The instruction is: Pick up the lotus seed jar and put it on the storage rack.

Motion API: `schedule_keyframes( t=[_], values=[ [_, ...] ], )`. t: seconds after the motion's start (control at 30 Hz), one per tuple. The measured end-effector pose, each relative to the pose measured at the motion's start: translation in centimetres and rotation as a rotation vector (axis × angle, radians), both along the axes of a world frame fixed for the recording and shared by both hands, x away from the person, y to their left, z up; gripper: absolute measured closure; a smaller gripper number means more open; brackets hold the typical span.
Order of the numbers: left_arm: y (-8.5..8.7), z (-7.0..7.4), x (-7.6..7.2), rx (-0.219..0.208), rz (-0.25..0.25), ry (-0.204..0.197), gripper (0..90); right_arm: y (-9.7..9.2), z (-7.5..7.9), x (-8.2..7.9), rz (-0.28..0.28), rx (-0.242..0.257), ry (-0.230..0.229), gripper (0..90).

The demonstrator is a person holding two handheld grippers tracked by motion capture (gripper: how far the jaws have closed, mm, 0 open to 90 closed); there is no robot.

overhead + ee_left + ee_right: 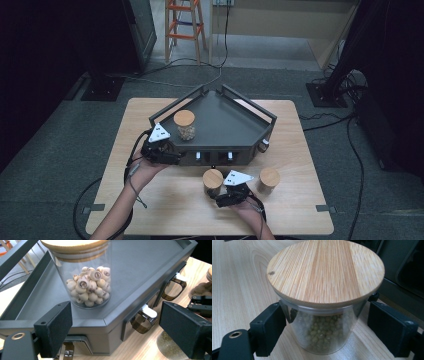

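No legible labels or writing. Landmark: dark tray (235,125). L gripper (161,150) at tray's front-left corner, jaws spread, holding nothing; seed jar (184,125) stands on tray just beyond. R gripper (231,192) in front of tray, jaws spread around green-bean jar (324,297), pads (270,326) near glass; contact unclear.

Each hand-held gripper (165,150): black blocky jaws, white three-cornered top plate, trailing black cable.
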State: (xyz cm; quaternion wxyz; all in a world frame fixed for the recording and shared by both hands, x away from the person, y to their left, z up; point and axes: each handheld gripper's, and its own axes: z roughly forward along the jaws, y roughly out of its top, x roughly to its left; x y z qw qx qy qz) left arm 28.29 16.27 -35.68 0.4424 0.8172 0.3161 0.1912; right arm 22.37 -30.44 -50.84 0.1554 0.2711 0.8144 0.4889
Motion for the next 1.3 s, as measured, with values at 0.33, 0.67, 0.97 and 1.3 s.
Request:
schedule_keyframes(
  t=[0.33, 0.67, 0.97, 1.3],
  values=[
    [0.0, -0.9, -1.6, 0.018, -0.006, -0.007, 11.5, 0.0, 0.0, 0.0, -0.001, -0.001, -0.001, 15.4],
    [0.1, -1.8, -3.0, 0.027, -0.004, -0.015, 11.5, 0.0, 0.0, 0.0, -0.001, 0.000, -0.002, 15.4],
    [0.5, -3.0, -3.8, 0.025, 0.002, -0.028, 11.6, 0.1, 0.0, -0.1, -0.003, -0.002, -0.001, 15.4],
    [0.2, -4.4, -4.3, 0.053, 0.008, -0.030, 11.5, 0.1, 0.0, -0.1, -0.002, -0.007, -0.005, 15.4]
  ],
)
